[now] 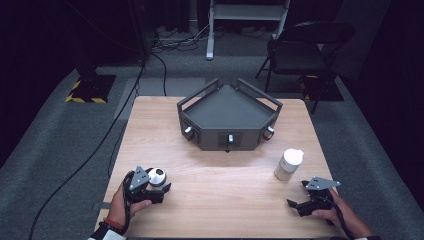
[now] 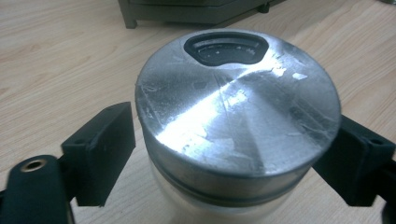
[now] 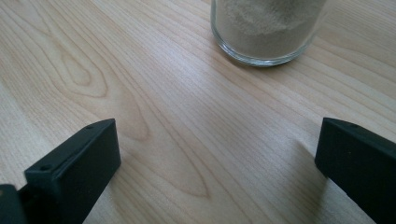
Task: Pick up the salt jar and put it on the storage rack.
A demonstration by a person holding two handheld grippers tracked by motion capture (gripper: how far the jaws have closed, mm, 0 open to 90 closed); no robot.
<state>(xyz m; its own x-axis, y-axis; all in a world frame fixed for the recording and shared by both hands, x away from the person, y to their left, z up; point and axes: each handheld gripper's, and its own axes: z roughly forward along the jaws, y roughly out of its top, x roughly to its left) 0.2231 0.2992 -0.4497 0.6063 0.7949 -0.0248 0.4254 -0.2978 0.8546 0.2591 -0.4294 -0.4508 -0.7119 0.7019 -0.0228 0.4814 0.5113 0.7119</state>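
A glass jar with a brushed metal lid [image 2: 238, 112] stands near the table's front left corner [image 1: 156, 176]. My left gripper [image 2: 229, 158] has a black pad against each flank of that lid and grips it; in the high view the left gripper [image 1: 161, 186] lies low at the jar. At the front right stands a second glass jar [image 1: 289, 164] with a white cap, filled with pale powder [image 3: 268, 28]. My right gripper [image 3: 217, 158] rests just short of it, jaws wide apart with bare wood between them; from above the right gripper [image 1: 299, 194] is near the table's front edge.
A dark grey angular tray [image 1: 200, 97] with raised rails and several knobs on its front faces sits at the back middle of the wooden table [image 1: 220, 200]. Behind the table are a black chair [image 1: 300, 50], cables on the carpet and a stand base.
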